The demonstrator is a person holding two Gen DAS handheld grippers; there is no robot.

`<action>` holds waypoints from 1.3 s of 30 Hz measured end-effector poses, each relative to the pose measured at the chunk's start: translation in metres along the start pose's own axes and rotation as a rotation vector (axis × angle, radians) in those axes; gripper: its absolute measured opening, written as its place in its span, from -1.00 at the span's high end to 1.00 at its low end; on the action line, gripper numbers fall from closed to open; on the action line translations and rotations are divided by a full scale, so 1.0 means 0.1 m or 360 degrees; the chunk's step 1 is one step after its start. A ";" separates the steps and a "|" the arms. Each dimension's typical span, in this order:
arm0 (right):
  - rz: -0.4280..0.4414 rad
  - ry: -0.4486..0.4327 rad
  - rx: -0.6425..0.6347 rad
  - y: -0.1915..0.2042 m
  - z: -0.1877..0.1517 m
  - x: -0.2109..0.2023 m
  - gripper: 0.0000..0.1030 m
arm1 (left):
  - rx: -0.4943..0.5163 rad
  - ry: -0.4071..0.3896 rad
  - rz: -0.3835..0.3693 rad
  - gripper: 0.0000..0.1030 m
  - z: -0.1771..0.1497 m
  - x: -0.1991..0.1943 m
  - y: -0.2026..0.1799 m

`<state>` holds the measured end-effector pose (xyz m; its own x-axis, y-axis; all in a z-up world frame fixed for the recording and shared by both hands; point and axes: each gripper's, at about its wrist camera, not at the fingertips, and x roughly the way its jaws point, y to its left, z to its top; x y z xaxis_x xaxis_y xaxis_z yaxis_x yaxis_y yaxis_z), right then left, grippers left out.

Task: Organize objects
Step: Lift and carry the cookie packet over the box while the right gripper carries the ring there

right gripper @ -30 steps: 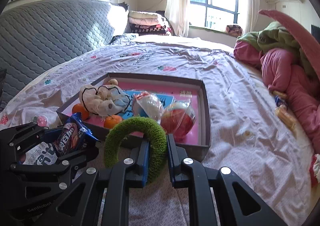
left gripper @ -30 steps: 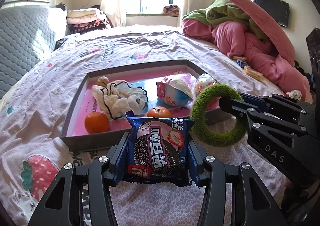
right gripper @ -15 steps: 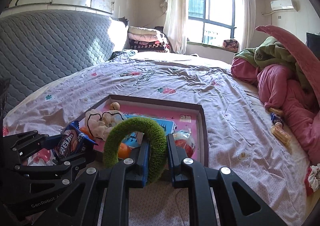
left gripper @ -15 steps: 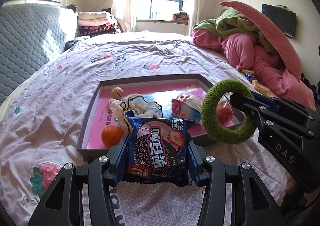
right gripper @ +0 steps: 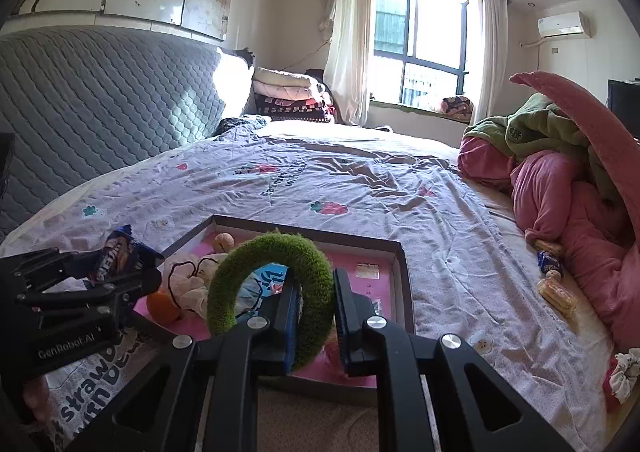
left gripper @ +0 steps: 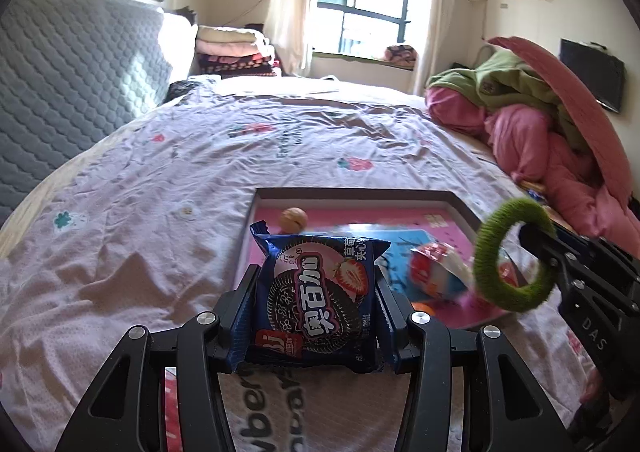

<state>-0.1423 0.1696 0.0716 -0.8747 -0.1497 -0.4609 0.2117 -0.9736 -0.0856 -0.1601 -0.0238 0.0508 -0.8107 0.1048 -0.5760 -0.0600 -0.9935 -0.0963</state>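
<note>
Left fingers (left gripper: 316, 316): mine; clamped on the two side edges of the cookie packet (left gripper: 318, 292), which stands upright between them, printed face toward the camera.
Right fingers (right gripper: 316, 326): mine; pressed together on the lower arc of the green fuzzy ring (right gripper: 272, 292), the rest of the loop standing free above them.
Landmark: the shallow tray (right gripper: 402, 280) with a pink floor, lying on the bed (left gripper: 160, 188).
Packet position: held above the tray's near left corner, not touching it.
Ring position: held above the tray's near right part, not touching it.
Tray contents: a walnut (left gripper: 293, 217) at the far left; an orange (right gripper: 162, 306) and a white scrunchie (right gripper: 188, 278) at the near left; a wrapped snack (left gripper: 436, 272) toward the right.
Step in hand (judgement): carrying both items, one per hand; neither is placed.
Next move (judgement): pick the spot for each item, inside the tray or out of it; lower until the item rests; then part the fingers. Keep the two grippers from colliding, since they hang near each other.
</note>
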 end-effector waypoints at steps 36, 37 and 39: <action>-0.0175 0.0132 -0.0220 0.08 -0.19 0.42 0.68 | 0.0006 0.0098 0.0202 -0.02 -0.13 0.60 0.27; -0.0185 0.0129 -0.0231 0.08 -0.20 0.43 0.68 | 0.0008 0.0099 0.0198 -0.02 -0.13 0.61 0.26; -0.0203 0.0133 -0.0267 0.12 -0.22 0.44 0.68 | 0.0016 0.0099 0.0199 -0.02 -0.13 0.61 0.26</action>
<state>-0.1684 0.1556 0.0308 -0.8614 -0.0054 -0.5080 0.1770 -0.9404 -0.2902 -0.2033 -0.0424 0.0023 -0.7745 -0.0180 -0.6323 0.0332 -0.9994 -0.0122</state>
